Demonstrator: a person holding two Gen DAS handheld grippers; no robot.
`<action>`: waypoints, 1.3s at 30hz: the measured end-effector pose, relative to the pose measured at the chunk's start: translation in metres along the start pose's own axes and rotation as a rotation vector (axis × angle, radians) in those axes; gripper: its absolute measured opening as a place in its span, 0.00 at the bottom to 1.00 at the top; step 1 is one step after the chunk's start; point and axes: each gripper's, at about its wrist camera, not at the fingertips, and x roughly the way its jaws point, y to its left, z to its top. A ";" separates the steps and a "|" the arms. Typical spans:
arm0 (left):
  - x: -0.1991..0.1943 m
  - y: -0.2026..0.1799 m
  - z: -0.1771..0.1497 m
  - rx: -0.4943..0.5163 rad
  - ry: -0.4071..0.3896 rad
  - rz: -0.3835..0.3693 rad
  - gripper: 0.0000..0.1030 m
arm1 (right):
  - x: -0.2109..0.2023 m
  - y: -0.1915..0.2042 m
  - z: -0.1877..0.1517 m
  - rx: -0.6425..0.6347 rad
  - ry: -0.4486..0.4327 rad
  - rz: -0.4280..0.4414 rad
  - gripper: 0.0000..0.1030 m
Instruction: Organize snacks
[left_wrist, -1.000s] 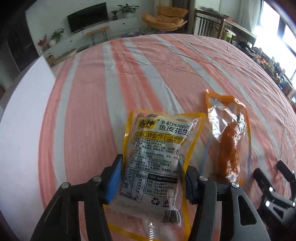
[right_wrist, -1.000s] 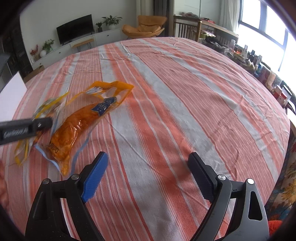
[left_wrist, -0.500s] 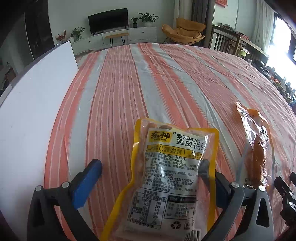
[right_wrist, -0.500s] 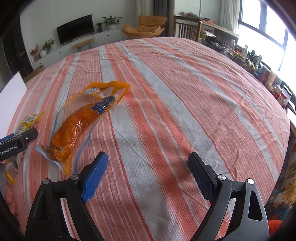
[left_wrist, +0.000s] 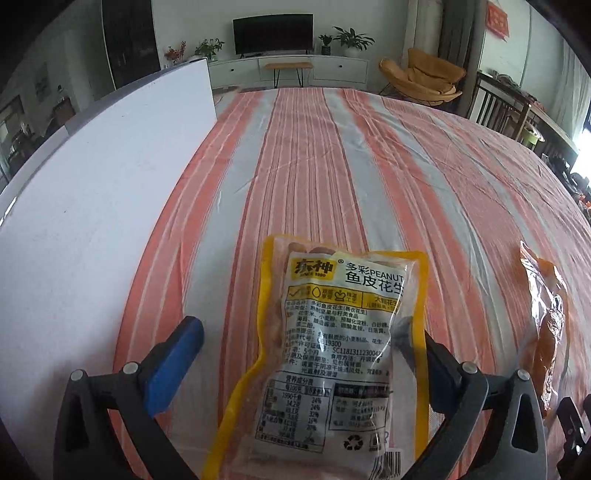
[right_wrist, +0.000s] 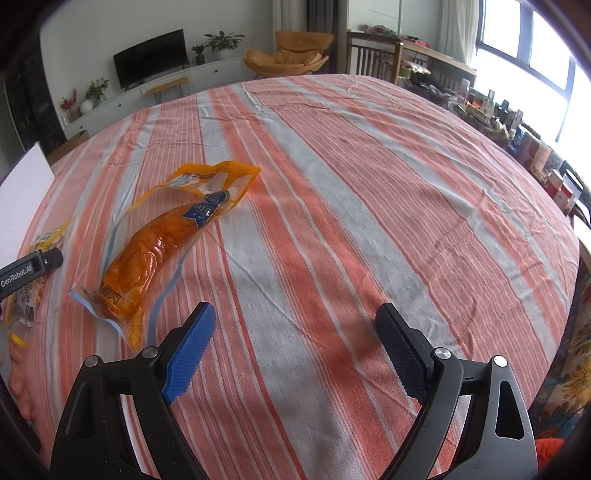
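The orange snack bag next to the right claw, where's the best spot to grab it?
Probably the near bottom corner of the orange snack bag. It lies flat on the striped cloth, slanting away, and that flat sealed edge is thin, unlike the bulging middle. The right claw is open with nothing in it, so it could come in from the near side, moving left.

Striped tablecloth (right_wrist: 369, 221), white board (left_wrist: 92, 203), television (left_wrist: 273, 33)
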 end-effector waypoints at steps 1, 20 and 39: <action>0.000 0.000 0.000 0.002 0.001 0.000 1.00 | 0.000 0.000 0.000 0.000 0.000 0.000 0.88; 0.003 -0.002 0.001 0.142 0.015 -0.088 1.00 | 0.000 0.000 0.000 0.000 0.000 0.000 0.88; 0.003 -0.001 0.000 0.140 0.007 -0.089 1.00 | 0.000 0.000 0.000 0.000 0.000 0.001 0.88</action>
